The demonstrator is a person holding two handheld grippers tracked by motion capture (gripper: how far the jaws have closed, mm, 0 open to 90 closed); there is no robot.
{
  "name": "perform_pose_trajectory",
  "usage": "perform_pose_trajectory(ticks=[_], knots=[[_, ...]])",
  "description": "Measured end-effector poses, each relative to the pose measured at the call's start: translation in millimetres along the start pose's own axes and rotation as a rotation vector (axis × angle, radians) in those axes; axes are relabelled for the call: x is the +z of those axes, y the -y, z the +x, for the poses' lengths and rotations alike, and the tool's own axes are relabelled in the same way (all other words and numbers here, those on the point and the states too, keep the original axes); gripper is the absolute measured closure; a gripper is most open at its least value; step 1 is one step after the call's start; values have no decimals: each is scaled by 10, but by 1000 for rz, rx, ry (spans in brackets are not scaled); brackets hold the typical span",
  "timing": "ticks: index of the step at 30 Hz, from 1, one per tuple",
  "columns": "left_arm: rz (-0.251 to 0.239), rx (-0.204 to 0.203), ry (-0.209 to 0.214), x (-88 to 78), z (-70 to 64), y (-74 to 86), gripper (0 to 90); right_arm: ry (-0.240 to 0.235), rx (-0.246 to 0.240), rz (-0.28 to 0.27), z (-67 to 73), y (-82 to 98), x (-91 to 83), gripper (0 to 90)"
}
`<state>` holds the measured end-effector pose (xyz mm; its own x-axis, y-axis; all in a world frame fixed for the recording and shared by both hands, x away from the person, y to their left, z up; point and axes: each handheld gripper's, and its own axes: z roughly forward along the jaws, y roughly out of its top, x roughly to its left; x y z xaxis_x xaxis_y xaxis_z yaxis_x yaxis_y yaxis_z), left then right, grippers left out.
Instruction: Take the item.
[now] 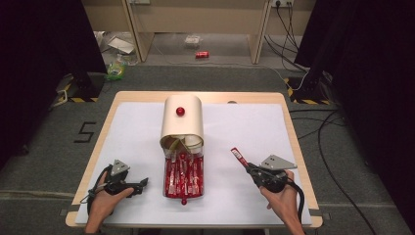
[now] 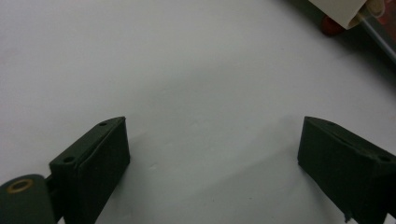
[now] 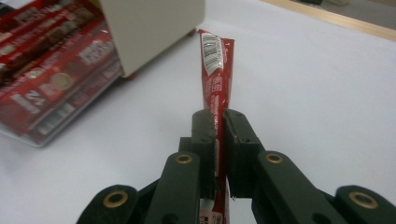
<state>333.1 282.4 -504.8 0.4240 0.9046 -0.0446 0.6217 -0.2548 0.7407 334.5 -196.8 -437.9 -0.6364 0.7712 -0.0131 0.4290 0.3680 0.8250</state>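
Gripping the red sachet stick (image 3: 217, 79) near its lower end, the right tool (image 3: 219, 122) is clamped flat on it, above the worktop (image 1: 254, 127) right of the clear tray (image 1: 184, 192). Light, thin and pliable, it probably flexes; hold mid-length. Left tool (image 2: 212, 140) stands apart, empty.

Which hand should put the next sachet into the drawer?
Right. The right gripper is already shut on a red sachet, just to the side of the open drawer. The left gripper is open and holds nothing, resting on the white mat.
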Motion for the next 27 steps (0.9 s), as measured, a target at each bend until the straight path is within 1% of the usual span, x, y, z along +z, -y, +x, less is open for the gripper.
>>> perform_pose_trajectory(ticks=[13,16,21,27], knots=[[0,0,0,0,0,0,83,92,45,44,-310,194,81,836],[0,-1,0,0,-2,0,83,101,58,52,-350,220,83,836],[0,0,-1,0,-2,0,83,120,57,55,-393,234,73,836],[0,-1,0,0,-2,0,83,132,68,62,-449,271,82,836]])
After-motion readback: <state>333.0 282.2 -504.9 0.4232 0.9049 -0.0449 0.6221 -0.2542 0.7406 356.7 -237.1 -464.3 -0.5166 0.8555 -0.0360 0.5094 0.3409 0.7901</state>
